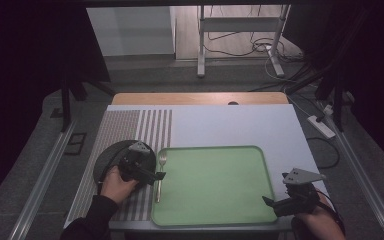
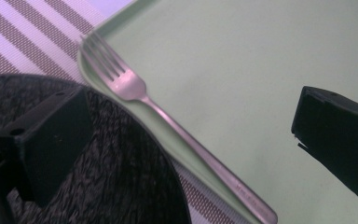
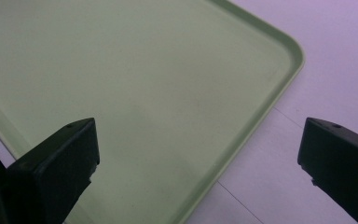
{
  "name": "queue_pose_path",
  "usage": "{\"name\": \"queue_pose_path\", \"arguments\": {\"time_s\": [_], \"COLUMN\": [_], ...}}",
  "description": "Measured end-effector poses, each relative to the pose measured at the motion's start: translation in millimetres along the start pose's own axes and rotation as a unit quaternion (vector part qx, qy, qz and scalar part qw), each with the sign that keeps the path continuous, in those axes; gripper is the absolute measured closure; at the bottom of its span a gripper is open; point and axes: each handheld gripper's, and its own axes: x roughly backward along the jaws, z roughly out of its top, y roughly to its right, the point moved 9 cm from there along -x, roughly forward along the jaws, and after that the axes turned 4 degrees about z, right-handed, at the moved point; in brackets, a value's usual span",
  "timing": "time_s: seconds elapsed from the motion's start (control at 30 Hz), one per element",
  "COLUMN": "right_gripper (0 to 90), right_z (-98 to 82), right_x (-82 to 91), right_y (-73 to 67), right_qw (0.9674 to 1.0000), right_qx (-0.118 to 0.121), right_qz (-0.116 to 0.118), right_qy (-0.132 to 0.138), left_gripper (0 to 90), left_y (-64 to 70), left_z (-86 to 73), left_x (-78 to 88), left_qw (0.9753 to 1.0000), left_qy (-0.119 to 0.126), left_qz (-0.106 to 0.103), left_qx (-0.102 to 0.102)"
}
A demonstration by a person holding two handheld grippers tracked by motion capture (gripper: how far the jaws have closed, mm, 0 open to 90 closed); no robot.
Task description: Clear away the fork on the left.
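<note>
A: Where does the fork point(image 2: 168, 121) lie relative to the green tray point(image 1: 215, 200)?

B: Along the tray's left rim, tines toward the far side, beside the dark plate point(image 1: 107, 155).

A: And the left gripper point(image 1: 152, 176)?

B: Over that rim, jaws spread wide, the fork between them untouched. The right gripper point(image 1: 275, 202), at the tray's near right corner, gapes equally, empty.

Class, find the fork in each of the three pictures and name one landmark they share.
High view: the fork lies along the green tray's left rim, beside the left gripper.
Left gripper view: fork runs diagonally between the open jaws.
Right gripper view: not in it.
Shared landmark: the green tray.
</note>
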Motion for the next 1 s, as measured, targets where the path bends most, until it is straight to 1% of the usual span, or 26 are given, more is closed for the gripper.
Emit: {"name": "queue_pose_path", "arguments": {"time_s": [0.13, 0.43, 0.57, 0.77, 1.0], "right_gripper": [0.0, 0.0, 0.0, 0.0, 0.0], "right_z": [0.0, -0.1, -0.2, -0.2, -0.2], "right_x": [0.1, 0.1, 0.1, 0.0, 0.2], "right_y": [0.1, 0.1, 0.1, -0.1, 0.0], "right_qw": [1.0, 1.0, 1.0, 1.0, 1.0], "right_qx": [0.0, -0.001, 0.0, 0.0, 0.0], "right_qz": [0.0, 0.0, 0.0, -0.001, -0.002], "right_qy": [0.0, 0.0, 0.0, -0.001, -0.001], "left_gripper": [0.0, 0.0, 0.0, 0.0, 0.0], "left_y": [-1.4, -3.9, -5.4, -6.0, -6.3], "left_z": [-5.4, -14.7, -20.0, -27.8, -37.2], "left_x": [2.7, 12.9, 16.4, 19.8, 24.2], "left_qw": [1.0, 0.9999, 0.9998, 0.9996, 0.9994], "left_qy": [-0.007, 0.004, 0.007, 0.007, 0.004], "left_qz": [0.007, 0.003, 0.006, 0.002, 0.001], "left_qx": [0.002, 0.011, 0.017, 0.027, 0.033]}}
